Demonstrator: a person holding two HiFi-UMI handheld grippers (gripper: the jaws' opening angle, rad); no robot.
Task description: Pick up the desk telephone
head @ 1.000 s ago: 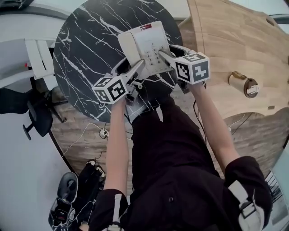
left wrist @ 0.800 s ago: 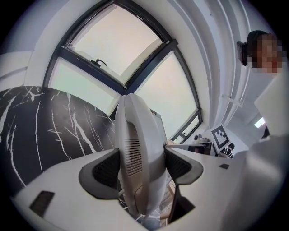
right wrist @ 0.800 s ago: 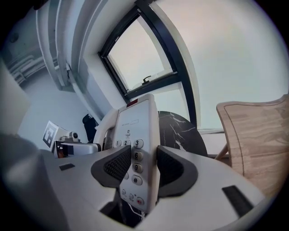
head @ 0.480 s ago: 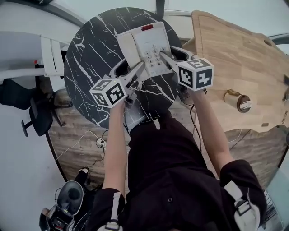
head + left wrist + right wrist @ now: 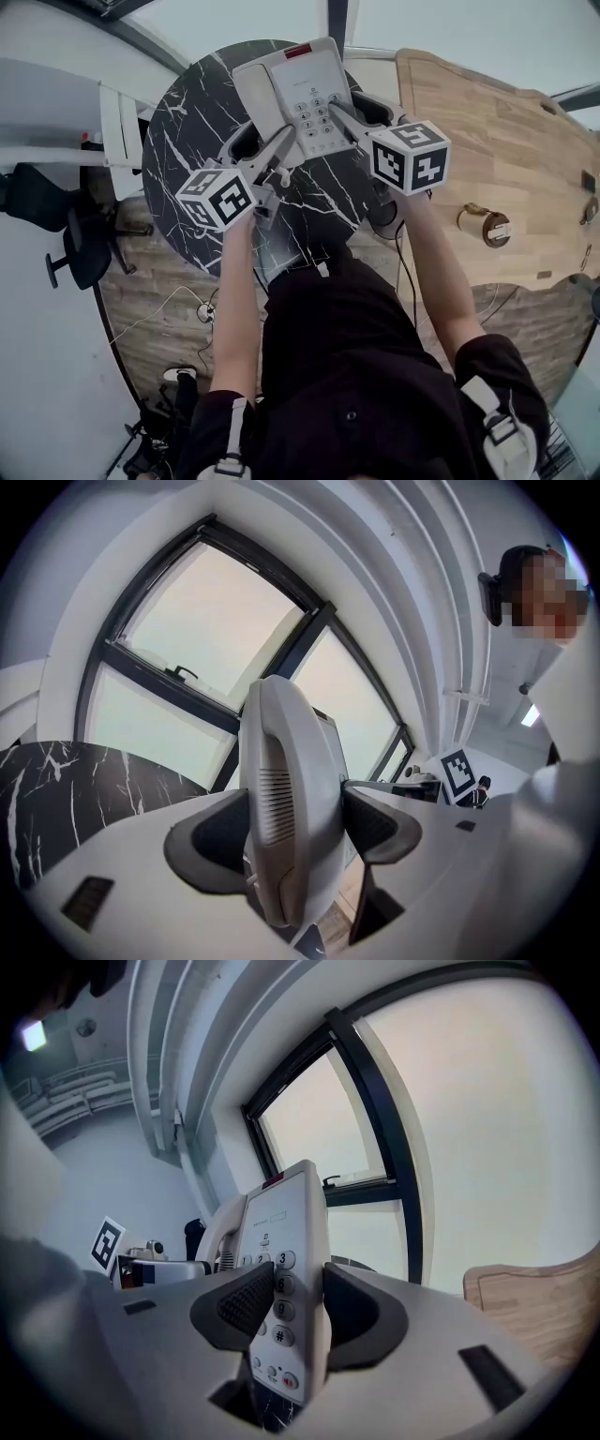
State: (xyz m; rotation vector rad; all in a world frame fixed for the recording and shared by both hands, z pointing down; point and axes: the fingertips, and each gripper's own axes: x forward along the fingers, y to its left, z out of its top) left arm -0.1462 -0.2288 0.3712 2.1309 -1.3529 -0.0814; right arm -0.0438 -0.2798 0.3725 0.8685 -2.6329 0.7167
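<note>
The white desk telephone (image 5: pixel 298 89), with a grey keypad and its handset along the left side, is held above the round black marble table (image 5: pixel 192 131). My left gripper (image 5: pixel 281 145) is shut on the phone's handset side (image 5: pixel 281 789), with both dark pads pressed against it. My right gripper (image 5: pixel 342 111) grips the keypad edge (image 5: pixel 291 1241); its jaws are closing, and the pads sit tight on both faces of the phone body. The phone stands nearly on edge between the jaws in both gripper views.
A pale wooden desk (image 5: pixel 497 141) lies to the right with a small cylindrical object (image 5: pixel 485 225) on it. A white shelf unit (image 5: pixel 112 122) and a black office chair (image 5: pixel 66 234) stand at the left. Large windows (image 5: pixel 450 1119) are ahead.
Both grippers have risen with the phone held between them. The phone has come up off the marble table and sits higher in the head view.
</note>
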